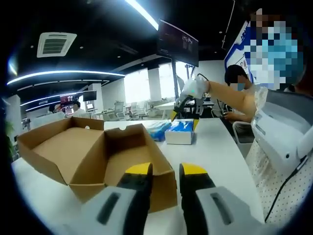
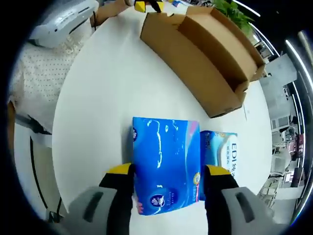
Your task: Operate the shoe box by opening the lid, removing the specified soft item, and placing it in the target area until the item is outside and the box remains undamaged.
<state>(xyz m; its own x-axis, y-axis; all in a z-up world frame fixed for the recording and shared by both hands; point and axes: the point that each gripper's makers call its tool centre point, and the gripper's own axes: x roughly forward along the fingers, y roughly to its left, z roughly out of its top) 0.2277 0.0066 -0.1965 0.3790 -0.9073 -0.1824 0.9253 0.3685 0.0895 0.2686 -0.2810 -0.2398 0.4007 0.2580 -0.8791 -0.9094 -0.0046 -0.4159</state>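
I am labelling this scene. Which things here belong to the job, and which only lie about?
Job:
- shoe box, lid open
- blue tissue pack, outside the box, between the right tongs
- left tongs, by the box
- white table

Lying about:
- second blue pack beside the first
- plant
- hanging screen

Matt brown cardboard shoe box (image 1: 98,156), glossy, seemingly plastic-wrapped tissue pack (image 2: 165,161), smooth white table (image 2: 98,98).

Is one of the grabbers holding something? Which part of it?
The right gripper straddles the blue tissue pack, one jaw on each long side, near its end. Whether it squeezes or lifts it cannot be told. The left gripper holds nothing.
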